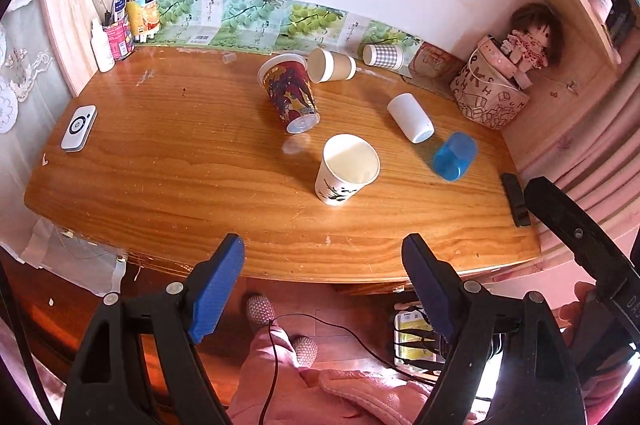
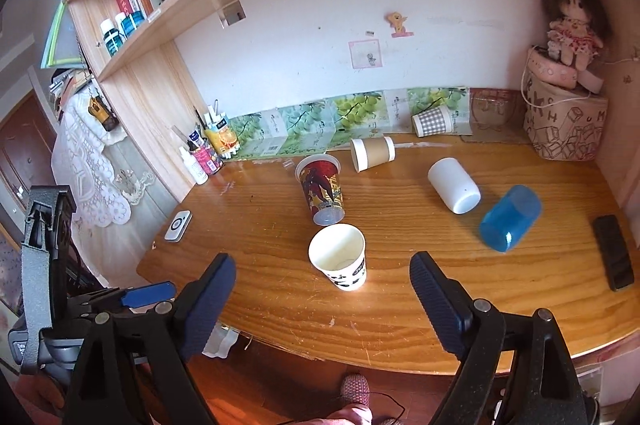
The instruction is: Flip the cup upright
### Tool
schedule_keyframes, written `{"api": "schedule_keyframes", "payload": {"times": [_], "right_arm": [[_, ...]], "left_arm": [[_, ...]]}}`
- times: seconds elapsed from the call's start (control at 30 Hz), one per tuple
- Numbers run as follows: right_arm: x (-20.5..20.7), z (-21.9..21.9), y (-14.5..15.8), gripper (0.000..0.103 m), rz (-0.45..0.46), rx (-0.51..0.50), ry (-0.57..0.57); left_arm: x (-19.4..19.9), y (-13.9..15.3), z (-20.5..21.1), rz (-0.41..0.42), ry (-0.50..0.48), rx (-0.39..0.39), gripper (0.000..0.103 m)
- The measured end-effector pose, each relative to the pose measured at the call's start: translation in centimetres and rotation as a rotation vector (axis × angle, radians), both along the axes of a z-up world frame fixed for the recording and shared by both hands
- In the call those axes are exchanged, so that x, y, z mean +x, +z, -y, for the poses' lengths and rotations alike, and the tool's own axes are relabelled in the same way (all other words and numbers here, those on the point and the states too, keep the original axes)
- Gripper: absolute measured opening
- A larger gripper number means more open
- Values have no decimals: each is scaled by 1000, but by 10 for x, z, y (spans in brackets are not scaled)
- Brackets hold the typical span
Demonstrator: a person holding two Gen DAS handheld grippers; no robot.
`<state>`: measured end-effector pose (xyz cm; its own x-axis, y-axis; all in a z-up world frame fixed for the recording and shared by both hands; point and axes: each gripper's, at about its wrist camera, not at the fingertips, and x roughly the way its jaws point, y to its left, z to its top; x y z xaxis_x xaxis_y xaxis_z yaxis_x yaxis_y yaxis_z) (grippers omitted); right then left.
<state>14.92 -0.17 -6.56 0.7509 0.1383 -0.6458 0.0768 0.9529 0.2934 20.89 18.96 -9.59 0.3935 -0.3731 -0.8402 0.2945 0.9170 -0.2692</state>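
A white paper cup with panda print [image 1: 347,169] [image 2: 340,257] stands upright near the desk's front middle. Lying on their sides are a red printed cup [image 1: 289,93] [image 2: 322,187], a brown paper cup [image 1: 330,65] [image 2: 372,153], a checked cup [image 1: 383,56] [image 2: 433,121], a white cup [image 1: 410,117] [image 2: 454,185] and a blue plastic cup [image 1: 455,155] [image 2: 510,217]. My left gripper [image 1: 323,289] is open and empty, back from the desk's front edge. My right gripper [image 2: 323,299] is open and empty just short of the panda cup.
A wooden desk [image 1: 180,161] [image 2: 400,289] carries a white device [image 1: 78,127] [image 2: 178,225] at left, a black remote [image 1: 516,199] [image 2: 613,251] at right, pen holders [image 1: 120,25] at back left, and a printed box with a doll [image 1: 490,93] [image 2: 568,121] at back right. Shelves hang above.
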Motion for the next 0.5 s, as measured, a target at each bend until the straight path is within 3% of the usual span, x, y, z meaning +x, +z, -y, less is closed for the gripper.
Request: {"api": "schedule_keyframes", "payload": {"times": [0.1,0.37,0.5], "right_arm": [[-22,1,9,89,20,-10,-26],[-69,3,33,89,100,-32,-86],[-86,1,43,89,139,-59,-105]], "left_arm": [[-15,16,3,52,0,6,84],[-46,66,4,260,53,-15,101],[-59,82,10,358,79,9,101]]}}
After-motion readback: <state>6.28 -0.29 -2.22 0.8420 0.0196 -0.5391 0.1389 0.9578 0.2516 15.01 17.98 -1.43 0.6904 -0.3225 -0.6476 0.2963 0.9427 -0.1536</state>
